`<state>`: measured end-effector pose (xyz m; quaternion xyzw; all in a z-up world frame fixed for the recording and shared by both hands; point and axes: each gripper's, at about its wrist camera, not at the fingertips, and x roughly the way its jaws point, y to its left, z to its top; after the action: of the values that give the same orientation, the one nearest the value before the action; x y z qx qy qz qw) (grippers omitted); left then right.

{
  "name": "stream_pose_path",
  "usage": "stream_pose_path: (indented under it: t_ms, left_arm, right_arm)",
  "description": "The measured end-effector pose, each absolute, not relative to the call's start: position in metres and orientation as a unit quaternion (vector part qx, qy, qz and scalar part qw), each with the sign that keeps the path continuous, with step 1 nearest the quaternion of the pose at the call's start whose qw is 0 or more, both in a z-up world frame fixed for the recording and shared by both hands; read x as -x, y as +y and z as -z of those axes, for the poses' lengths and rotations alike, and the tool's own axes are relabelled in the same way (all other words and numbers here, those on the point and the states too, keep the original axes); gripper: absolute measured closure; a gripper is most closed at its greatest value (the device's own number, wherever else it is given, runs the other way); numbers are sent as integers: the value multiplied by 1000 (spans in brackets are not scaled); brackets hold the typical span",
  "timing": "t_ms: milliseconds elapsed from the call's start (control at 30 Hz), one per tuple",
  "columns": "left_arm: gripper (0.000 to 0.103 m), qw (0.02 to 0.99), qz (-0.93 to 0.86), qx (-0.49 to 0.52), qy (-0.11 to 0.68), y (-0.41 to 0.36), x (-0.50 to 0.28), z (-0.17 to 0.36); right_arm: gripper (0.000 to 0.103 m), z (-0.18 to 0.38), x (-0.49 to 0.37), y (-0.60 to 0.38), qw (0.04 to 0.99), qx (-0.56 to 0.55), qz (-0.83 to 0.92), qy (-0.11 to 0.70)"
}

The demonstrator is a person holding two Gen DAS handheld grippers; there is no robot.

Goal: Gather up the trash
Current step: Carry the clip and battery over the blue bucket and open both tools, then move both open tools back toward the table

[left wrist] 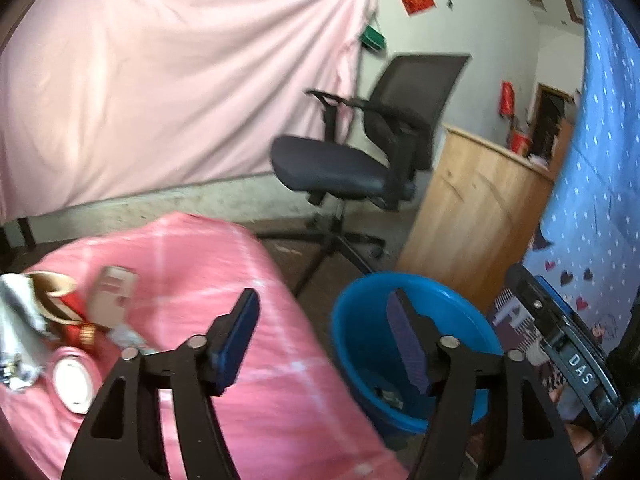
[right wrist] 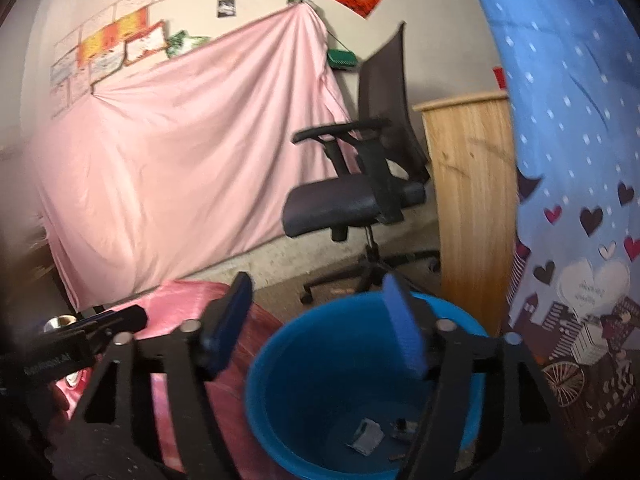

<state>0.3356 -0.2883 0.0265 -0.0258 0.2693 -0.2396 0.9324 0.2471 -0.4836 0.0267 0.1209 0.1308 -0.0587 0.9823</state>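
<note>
On the left, my left tool (left wrist: 322, 336) hangs with its blue pads spread and nothing between them, over the edge of a tabletop draped in a pink cloth (left wrist: 248, 380). On that cloth, at its far left, sits the trash not yet gathered: a crumpled silver wrapper (left wrist: 18, 320), a red and gold paper cup (left wrist: 60, 300) tipped on its side, a small brown carton (left wrist: 112, 296) and a white round lid (left wrist: 72, 380), all close together and blurred.

Just right of the tabletop stands a blue bucket (right wrist: 280, 364) on the floor. At its bottom lie a crumpled grey scrap (right wrist: 366, 438) and a small dark piece (right wrist: 402, 430) beside it. My right tool (right wrist: 320, 320) hovers above the bucket's mouth, pads spread wide, holding nothing.

Behind the bucket a black office chair (right wrist: 336, 204) stands in front of a pink sheet (right wrist: 180, 160) hung on the wall. Right of the chair is a light wooden cabinet (right wrist: 472, 200), just behind the bucket. Furthest right hangs a blue curtain (right wrist: 572, 120) printed with hearts and houses, near the bucket's right side.
</note>
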Motion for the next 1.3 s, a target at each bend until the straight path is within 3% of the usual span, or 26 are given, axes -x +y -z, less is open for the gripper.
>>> stream_pose_path:
  t_ms: [67,167,233,833,1300]
  left_arm:
    - [21,941,224,36,252,-270,-330,-33]
    - [8,954,191,52,225,-239,-321,-41]
    - [5,960,172,62,210,-220,-315,-45]
    - [3,990,29,55,129,-100,-258,-29]
    - [3,983,-29,56,174,-49,-251,21]
  right_arm:
    - [0,-32,-246,-473,986,-116,46,115]
    - [0,-39,-247,-455,990,-102,24,97]
    - [0,-43,-248,-442,992,-88,9,86]
    - [0,-54,-244,-328,993,-2,-117,5]
    - [0,-28,-273,-280,981,51,-170,79]
